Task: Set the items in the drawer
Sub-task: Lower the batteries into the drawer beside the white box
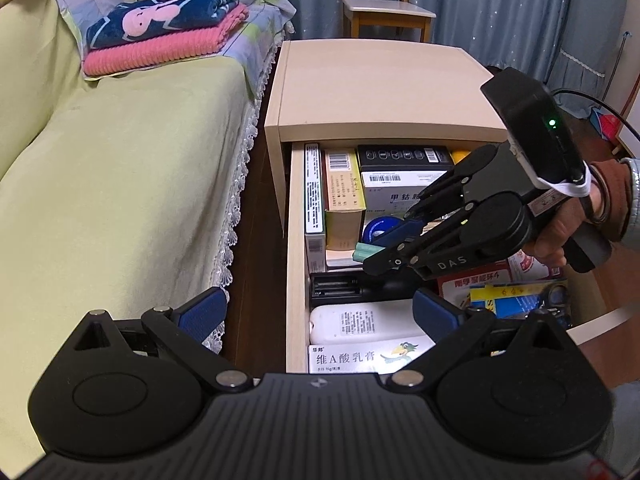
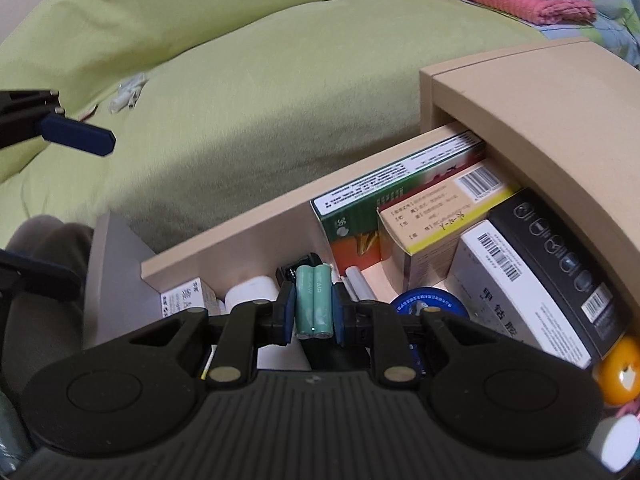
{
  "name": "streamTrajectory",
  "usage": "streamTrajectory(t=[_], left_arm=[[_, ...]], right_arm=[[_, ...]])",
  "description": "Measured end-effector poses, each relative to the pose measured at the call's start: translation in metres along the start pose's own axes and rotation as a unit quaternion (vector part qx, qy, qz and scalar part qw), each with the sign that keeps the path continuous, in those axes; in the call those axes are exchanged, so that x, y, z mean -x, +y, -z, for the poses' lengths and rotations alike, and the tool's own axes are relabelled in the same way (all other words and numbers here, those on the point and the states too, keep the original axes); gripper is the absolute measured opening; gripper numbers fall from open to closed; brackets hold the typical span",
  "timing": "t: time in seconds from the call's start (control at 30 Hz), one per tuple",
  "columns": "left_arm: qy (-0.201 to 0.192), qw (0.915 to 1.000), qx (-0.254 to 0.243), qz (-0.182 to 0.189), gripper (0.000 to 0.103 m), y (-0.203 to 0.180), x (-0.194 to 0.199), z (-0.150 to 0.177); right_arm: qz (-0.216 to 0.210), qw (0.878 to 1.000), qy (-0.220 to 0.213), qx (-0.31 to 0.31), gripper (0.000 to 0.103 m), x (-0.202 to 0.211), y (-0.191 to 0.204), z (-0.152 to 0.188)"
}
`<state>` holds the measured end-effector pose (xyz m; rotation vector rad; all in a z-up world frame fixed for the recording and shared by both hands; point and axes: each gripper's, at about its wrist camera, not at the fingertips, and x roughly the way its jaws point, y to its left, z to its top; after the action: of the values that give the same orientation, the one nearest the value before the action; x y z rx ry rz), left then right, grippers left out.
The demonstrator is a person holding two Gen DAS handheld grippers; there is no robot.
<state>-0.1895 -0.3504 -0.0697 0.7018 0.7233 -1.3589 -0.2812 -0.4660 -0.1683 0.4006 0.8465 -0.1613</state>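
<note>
1. Plainly, the right gripper (image 2: pixel 313 307) was clamped on a pair of mint-green batteries (image 2: pixel 314 300), its blue pads pressing them from both sides, and it held them above the open drawer (image 1: pixel 297 264), not yet set down.
2. Seen from the left wrist, the batteries poked out past the right gripper's fingertips, over the middle of the drawer, near a round blue tin (image 1: pixel 376 229).
3. Nearer the viewer, the left gripper (image 1: pixel 320 312) hung with its jaws wide apart and nothing between them, over the drawer's front end.
4. As for progress, I judged the job well along: the drawer was pulled out and already crowded, and what remained was lowering the batteries into a gap and letting go. Whether more items waited elsewhere, I could not tell.
5. Inside the drawer, at the back, stood a narrow green-and-white box (image 1: pixel 314 192) against the left wall, a tan box with a yellow band (image 1: pixel 344 196) beside it, and a black box (image 1: pixel 404 158) lying over a white one (image 1: pixel 394 194).
6. Toward the front lay a black battery holder (image 1: pixel 340 286), a white bottle (image 1: pixel 360 322) on its side and a white ointment box (image 1: pixel 360 358); colourful packets (image 1: pixel 512 292) filled the right side.
7. Beyond the cabinet (image 1: pixel 380 88), a bed with a green cover (image 1: pixel 120 160) carried folded blankets (image 1: pixel 168 28).
</note>
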Motion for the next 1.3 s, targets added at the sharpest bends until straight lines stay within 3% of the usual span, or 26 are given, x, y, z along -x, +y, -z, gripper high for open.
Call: streamTrajectory(t=[0.57,0.97,1.1,1.3], left_arm=[[0.006,1.0000,0.000,0.006,0.100,0.003,-0.003,0.003],[0.007,0.9998,-0.012,0.013,0.100,-0.006,-0.003,0.000],[0.006,0.9997,-0.014,0.017,0.100,-0.009,-0.004,0.000],[0.007,0.9997,-0.018,0.018,0.100,-0.011,-0.004,0.000]], right_arm=[[-0.020,0.997,0.025,0.064,0.017,-0.040,0.006,-0.008],[-0.017,0.998,0.015,0.063,0.018,-0.022,0.008,0.003],[-0.012,0.997,0.028,0.073,0.005,-0.014,0.011,0.011],[-0.005,0.997,0.026,0.068,0.002,-0.019,0.013,0.013]])
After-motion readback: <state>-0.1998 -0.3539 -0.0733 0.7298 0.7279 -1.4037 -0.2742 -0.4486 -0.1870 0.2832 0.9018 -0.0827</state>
